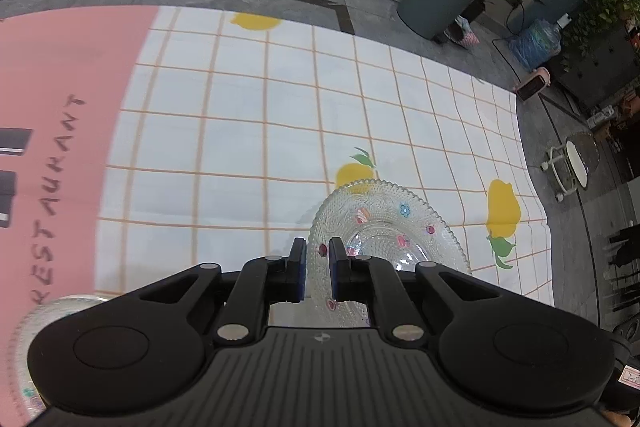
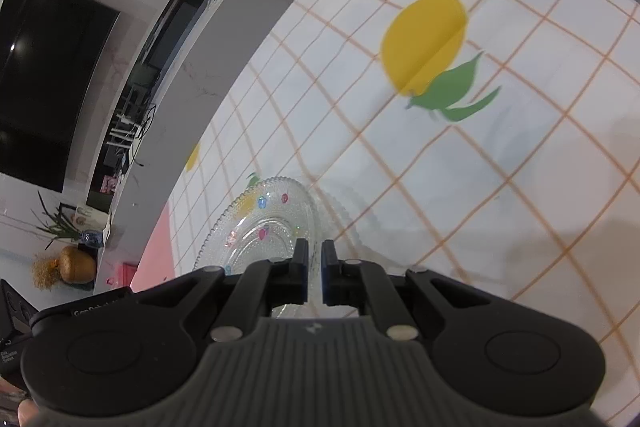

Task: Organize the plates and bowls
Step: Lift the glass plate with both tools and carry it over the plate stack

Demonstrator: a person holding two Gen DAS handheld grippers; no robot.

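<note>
1. Near half of the clear beaded glass plate with small coloured flower decals (image 1: 384,223) is hidden behind the black left gripper (image 1: 318,269); only the far rim and centre well show.
2. Second pale textured glass plate (image 1: 36,331) at the lower left of the left view is cut off by the frame and the gripper body; its pattern is too blurred to read.
3. In the right view the same kind of decorated glass plate (image 2: 268,223) is partly covered by the black right gripper (image 2: 315,271); near rim out of sight.
4. Left gripper: tongs narrow, blue pads clamped on the plate's rim, pointing steeply down.
5. Right gripper: tongs narrow, rim passes between them; held, though contact is hard to see. Pointing down at a slant.
6. Plate sits tilted over the white tablecloth with orange grid and lemon prints (image 1: 248,131); whether it touches the cloth, cannot tell.
7. Pink mat with dark lettering (image 1: 60,99) lies left of the cloth, cropped.
</note>
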